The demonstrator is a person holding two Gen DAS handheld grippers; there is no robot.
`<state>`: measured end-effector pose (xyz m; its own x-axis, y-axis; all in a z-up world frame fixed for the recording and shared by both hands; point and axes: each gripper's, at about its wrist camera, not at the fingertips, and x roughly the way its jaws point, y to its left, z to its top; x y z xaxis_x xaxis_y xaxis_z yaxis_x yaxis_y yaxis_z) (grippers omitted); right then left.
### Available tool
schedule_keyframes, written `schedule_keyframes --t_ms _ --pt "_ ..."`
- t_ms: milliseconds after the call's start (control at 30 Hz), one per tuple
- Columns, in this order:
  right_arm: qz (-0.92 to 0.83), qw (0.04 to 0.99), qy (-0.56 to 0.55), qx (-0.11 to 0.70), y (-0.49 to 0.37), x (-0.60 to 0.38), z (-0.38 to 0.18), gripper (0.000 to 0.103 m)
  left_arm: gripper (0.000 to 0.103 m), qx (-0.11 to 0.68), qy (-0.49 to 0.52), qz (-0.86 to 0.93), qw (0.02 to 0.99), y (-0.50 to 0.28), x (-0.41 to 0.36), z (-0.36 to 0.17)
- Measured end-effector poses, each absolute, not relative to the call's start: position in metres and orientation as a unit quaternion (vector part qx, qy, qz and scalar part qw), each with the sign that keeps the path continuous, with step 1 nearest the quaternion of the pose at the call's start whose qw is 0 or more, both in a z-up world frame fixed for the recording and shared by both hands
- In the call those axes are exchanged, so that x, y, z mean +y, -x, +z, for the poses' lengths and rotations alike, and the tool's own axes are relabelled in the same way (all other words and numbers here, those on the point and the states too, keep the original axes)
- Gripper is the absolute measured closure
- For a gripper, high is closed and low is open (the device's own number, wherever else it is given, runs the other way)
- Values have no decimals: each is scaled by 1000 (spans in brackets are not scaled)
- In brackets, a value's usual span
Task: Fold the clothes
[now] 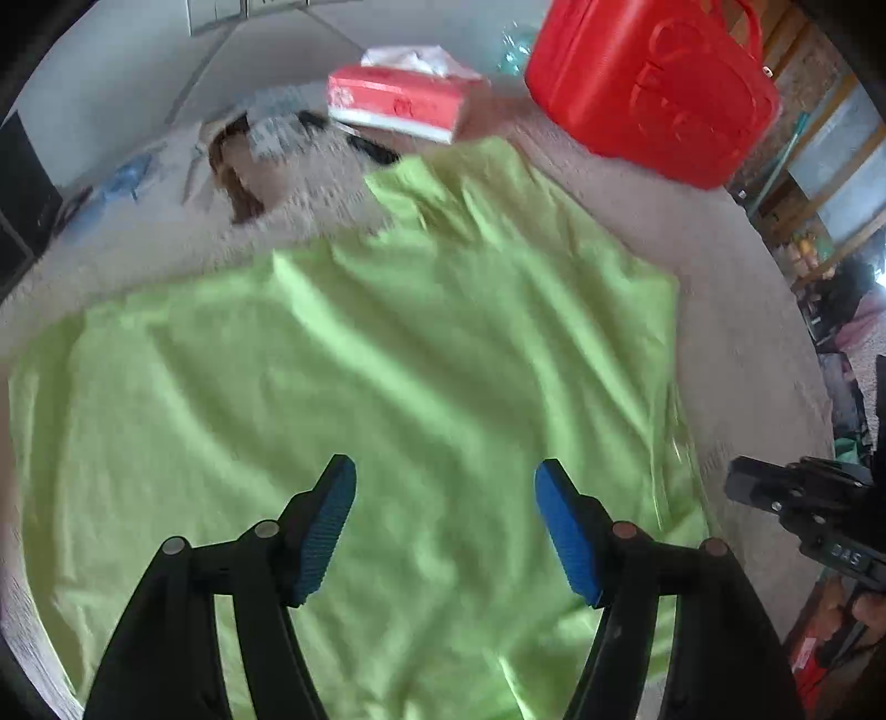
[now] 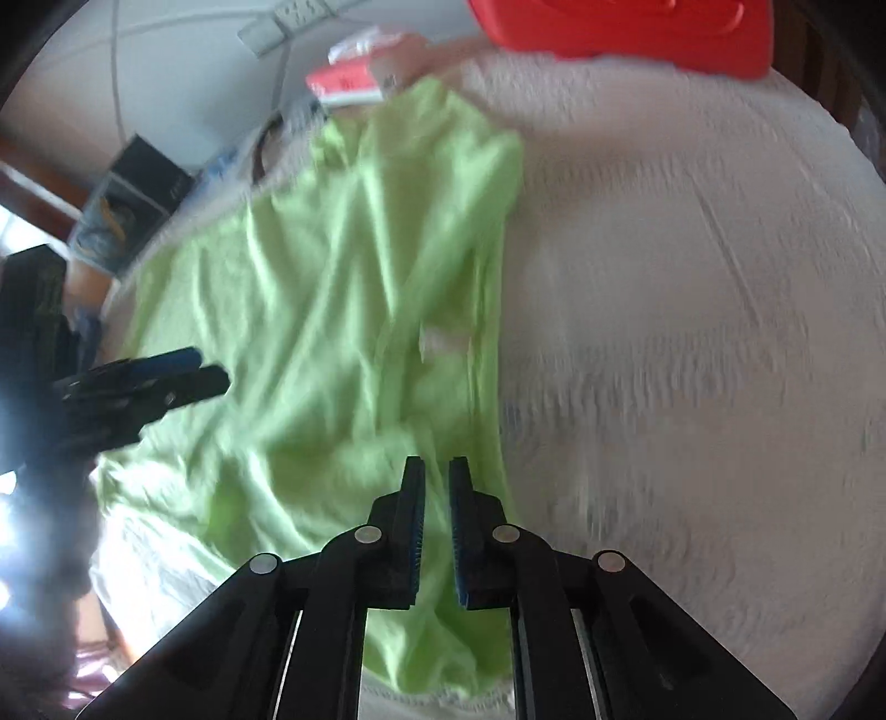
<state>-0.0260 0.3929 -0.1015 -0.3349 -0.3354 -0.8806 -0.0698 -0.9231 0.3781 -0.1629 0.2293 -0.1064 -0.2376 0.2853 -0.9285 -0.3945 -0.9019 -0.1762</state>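
Firstly, containers: 1 tissue box (image 1: 398, 102), red and white, with a white tissue standing out of its top slot, at the far end of the bed (image 1: 736, 310). Beside it, 1 red case (image 1: 653, 83), lid closed, contents unseen. Both also show in the right wrist view, box (image 2: 346, 83) and case (image 2: 620, 27), just past the shirt's far edge.

Task item: 1 green shirt (image 1: 360, 360), spread flat and creased on the pale bed cover (image 2: 692, 277), its right side doubled over along a lengthwise fold (image 2: 470, 332).

Left gripper (image 1: 446, 479): jaws wide, 2 blue pads (image 1: 326, 526) poised over the shirt's middle, nothing between them. From the right wrist view it (image 2: 205, 371) shows at the shirt's left edge.

Right gripper (image 2: 436, 471): jaws narrow, a slim gap showing, over the shirt's near right edge; whether cloth is pinched I cannot tell.

Other items: dark blurred clutter (image 1: 277, 133) and 1 blue object (image 1: 119, 177) at the bed's far left; 1 dark box (image 2: 147, 171) off the bed. Both views are motion-blurred.
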Motion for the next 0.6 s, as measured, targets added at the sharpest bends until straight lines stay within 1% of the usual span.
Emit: schedule_keyframes --t_ms 33,67,100,133,267,333,500,600 --pt "-805 81 -561 -177 41 396 -96 78 36 49 574 789 215 182 233 -104" --pt "-812 78 -552 -175 57 399 -90 74 36 46 573 789 216 199 236 -104" --pt "-819 75 -542 -173 72 402 -84 67 36 40 575 788 218 214 233 -104" --pt "-822 72 -538 -173 90 404 -83 65 36 38 575 788 218 229 234 -104" --pt "-830 67 -525 -176 165 406 -81 65 36 57 572 790 216 277 254 -116" --pt "-834 71 -521 -167 197 401 -83 65 36 61 578 785 215 295 257 -130" --pt "-838 65 -528 -121 259 385 -95 65 36 52 583 783 212 314 260 -150" --pt "-835 58 -538 -101 289 380 -110 65 36 64 575 787 215 315 265 -153"
